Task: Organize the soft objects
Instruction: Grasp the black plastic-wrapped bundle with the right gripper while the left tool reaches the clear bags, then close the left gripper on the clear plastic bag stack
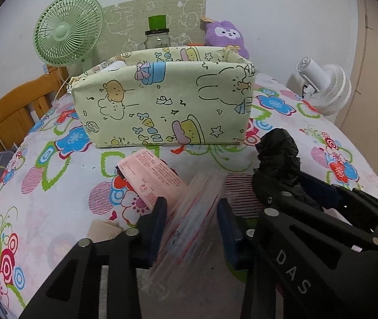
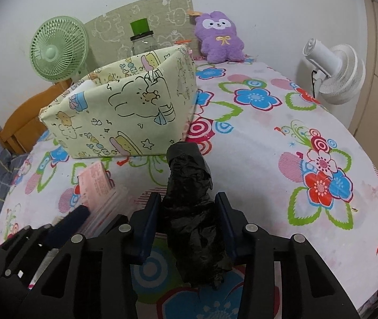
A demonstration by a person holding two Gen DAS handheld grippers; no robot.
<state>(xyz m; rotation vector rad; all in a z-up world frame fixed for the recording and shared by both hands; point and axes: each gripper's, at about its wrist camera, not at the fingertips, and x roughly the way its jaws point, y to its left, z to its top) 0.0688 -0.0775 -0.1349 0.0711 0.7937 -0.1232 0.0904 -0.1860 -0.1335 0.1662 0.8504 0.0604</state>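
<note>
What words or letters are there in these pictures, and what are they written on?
"DAS": white letters on the black arm of the right gripper, seen from the left wrist camera.
Pink packet: rows of small red print, too small to read.
Cartoon storage box: blue bubble letters near the bottom, too distorted to read surely.
Jar: thin label on its black lid, too small to read.
Nothing else carries text.

Motion blurred the clear packet point(image 1: 189, 212) between the left gripper point(image 1: 192, 214) fingers; its print stayed unreadable, its near end hidden beneath them.
</note>
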